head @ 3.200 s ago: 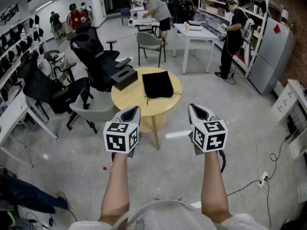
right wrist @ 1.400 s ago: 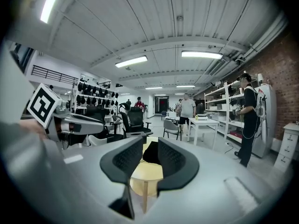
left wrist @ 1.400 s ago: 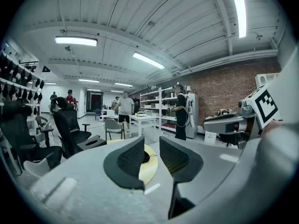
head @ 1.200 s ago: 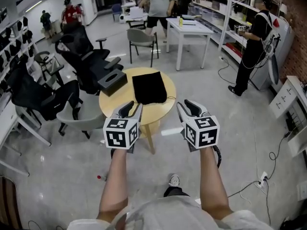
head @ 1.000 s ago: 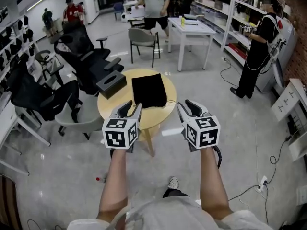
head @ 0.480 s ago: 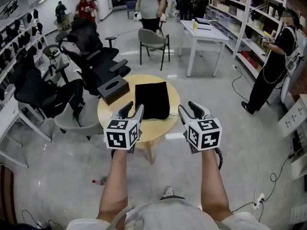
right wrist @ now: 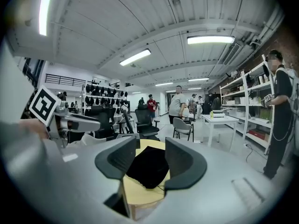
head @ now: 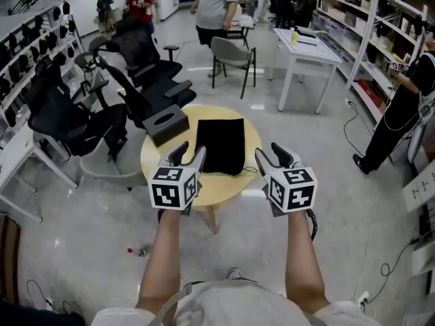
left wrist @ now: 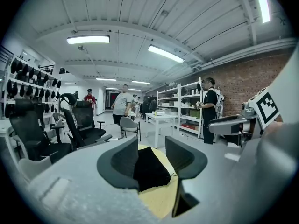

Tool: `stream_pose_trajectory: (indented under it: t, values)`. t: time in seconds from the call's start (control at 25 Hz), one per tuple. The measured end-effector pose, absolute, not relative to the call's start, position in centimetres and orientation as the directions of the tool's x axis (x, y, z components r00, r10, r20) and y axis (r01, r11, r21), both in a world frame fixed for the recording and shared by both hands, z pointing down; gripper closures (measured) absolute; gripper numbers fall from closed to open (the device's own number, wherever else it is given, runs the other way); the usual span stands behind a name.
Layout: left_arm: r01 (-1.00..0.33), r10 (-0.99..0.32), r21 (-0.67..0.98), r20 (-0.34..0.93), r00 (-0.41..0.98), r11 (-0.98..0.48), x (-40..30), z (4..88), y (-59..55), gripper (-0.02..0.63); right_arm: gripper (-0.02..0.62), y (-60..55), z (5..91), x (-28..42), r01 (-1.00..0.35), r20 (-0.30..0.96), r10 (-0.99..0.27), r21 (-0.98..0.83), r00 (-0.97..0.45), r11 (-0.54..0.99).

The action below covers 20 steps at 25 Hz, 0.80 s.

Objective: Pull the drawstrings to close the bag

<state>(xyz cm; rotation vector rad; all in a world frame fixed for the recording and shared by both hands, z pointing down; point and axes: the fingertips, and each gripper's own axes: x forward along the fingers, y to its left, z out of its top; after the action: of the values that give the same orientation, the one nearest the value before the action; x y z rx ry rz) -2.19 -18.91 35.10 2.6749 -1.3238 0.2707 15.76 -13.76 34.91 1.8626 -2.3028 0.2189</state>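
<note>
**Workshop floor: black bag flat on the round counter, both grippers empty**

Grey concrete floor spreads around a round wooden counter (head: 158, 163) at the middle of the head view. A black drawstring bag (head: 220, 145) lies flat on the counter. A thin drawstring (right wrist: 160, 187) trails off the bag's near edge. A black tissue box (head: 166, 123) sits at the counter's far left, just beside the bag's corner.

The left gripper (head: 188, 156) and right gripper (head: 272, 156) are held side by side over the counter's near rim, apart from the bag. Both pairs of fingers have just been opening and stand released, gripping nothing. In each gripper view the bag shows through the gap between them, farther off on the counter.

Black office chairs (head: 146, 66) crowd the left side, and a grey chair (head: 109, 168) is drawn up against the counter's left rim. Beyond stand another grey chair (head: 231, 51), a white counter (head: 309, 46) and shelving (head: 401, 26). One person in grey (head: 217, 2) stands at the back, another in black (head: 401, 114) at the right. A small red thing (head: 132, 251) lies on the floor.
</note>
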Motion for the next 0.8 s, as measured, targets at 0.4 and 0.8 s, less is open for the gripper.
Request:
stream_pose_trajectory:
  t: [0.4, 0.8]
  values:
    - [-0.822, -0.794, 0.044, 0.237, 0.560, -0.567, -3.3, 35.3, -20.3, 0.410, 0.385, -15.9, 35.4, 15.4, -0.969, 0.235, -0.941, -0.020, -0.243, 0.245]
    - [-0.814, -0.784, 0.055, 0.241, 0.572, -0.578, -4.5, 36.5, -26.5, 0.410, 0.376, -21.9, 36.7, 13.7, -0.970, 0.255, -0.937, -0.013, -0.239, 0.244]
